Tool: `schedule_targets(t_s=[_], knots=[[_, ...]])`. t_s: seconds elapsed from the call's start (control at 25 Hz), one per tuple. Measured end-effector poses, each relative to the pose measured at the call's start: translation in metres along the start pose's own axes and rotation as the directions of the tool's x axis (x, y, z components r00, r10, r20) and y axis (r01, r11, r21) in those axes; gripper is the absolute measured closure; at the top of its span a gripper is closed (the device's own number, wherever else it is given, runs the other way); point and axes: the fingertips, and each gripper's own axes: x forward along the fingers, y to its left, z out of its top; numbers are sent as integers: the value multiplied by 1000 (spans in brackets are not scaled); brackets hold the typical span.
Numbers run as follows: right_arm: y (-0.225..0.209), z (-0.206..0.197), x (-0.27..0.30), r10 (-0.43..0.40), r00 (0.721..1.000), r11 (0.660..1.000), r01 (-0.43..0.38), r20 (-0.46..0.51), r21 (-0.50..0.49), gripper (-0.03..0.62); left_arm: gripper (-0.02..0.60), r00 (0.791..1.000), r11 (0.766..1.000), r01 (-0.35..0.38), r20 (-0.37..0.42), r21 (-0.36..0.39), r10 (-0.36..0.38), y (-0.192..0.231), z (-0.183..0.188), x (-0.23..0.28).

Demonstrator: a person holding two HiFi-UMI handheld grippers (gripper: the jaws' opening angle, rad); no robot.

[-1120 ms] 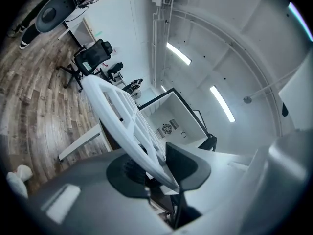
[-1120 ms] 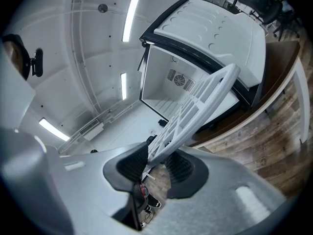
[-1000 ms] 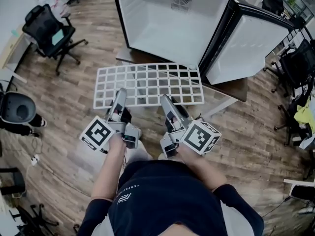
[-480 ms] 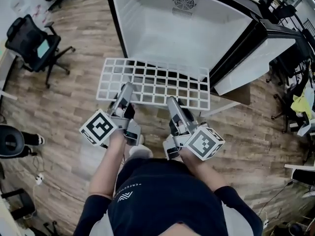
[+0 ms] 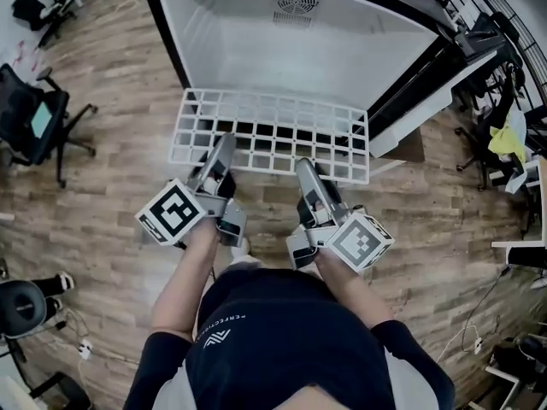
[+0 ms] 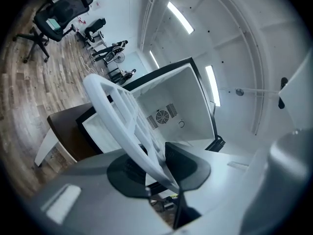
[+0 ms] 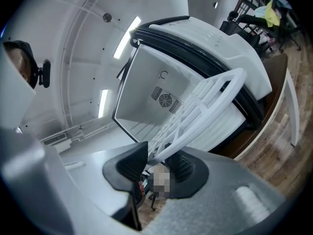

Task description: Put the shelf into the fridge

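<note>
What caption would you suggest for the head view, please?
Left hand-held gripper and right hand-held gripper clamp the white shelf before the open fridge.

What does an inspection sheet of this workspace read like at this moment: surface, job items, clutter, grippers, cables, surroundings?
Surface: wood-plank floor; the fridge sits on a brown stand.
Job's things: white wire shelf, held roughly level, its far edge at the mouth of the open fridge; fridge door swung open to the right.
Clutter: nothing seen.
Grippers: left gripper and right gripper both have their jaws closed on the shelf's near edge.
Cables: a lead with a white plug on the floor at lower left.
Surroundings: office chair at left; yellow cloth among chairs at right.
</note>
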Motion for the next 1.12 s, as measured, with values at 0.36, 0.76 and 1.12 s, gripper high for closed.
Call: schedule_targets(t_s=[0.36,0.76,1.12], knots=[[-1,6,14,-4,997,1000,3,74,19,482,483,995,998,60,-82,-9,-61,1,11,21],[-4,9,23,-18,992,999,14,126,35,487,485,985,994,105,-139,-8,-105,4,16,30],[-12,12,27,-11,997,996,4,75,93,492,492,979,968,172,-78,-181,-188,-15,11,42]])
